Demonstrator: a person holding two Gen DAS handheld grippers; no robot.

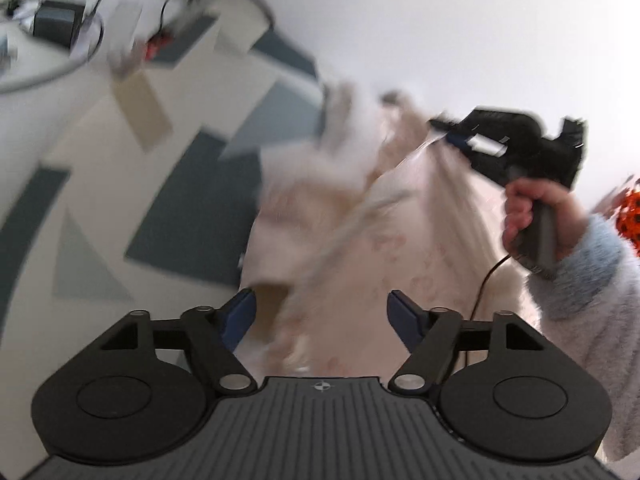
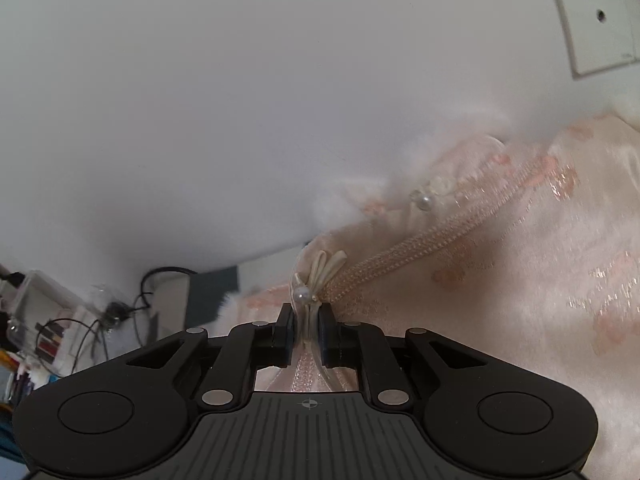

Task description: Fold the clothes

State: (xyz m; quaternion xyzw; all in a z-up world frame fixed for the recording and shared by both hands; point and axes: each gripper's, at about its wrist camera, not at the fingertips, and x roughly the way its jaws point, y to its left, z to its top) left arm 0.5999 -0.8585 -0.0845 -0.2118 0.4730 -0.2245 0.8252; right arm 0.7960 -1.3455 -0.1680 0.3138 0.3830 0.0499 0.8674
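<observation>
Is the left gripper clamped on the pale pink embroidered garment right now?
No, the left gripper stands open, with the pale pink embroidered garment beyond it, ungripped.

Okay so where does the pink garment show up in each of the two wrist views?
Left wrist view: the pink garment hangs blurred across the centre, running from the open left claw up to the right claw.
Right wrist view: the garment fills the lower right, its edge pinched in the shut right claw, with a pearl button just above.
Shared landmark: the white wall behind the garment.
</observation>
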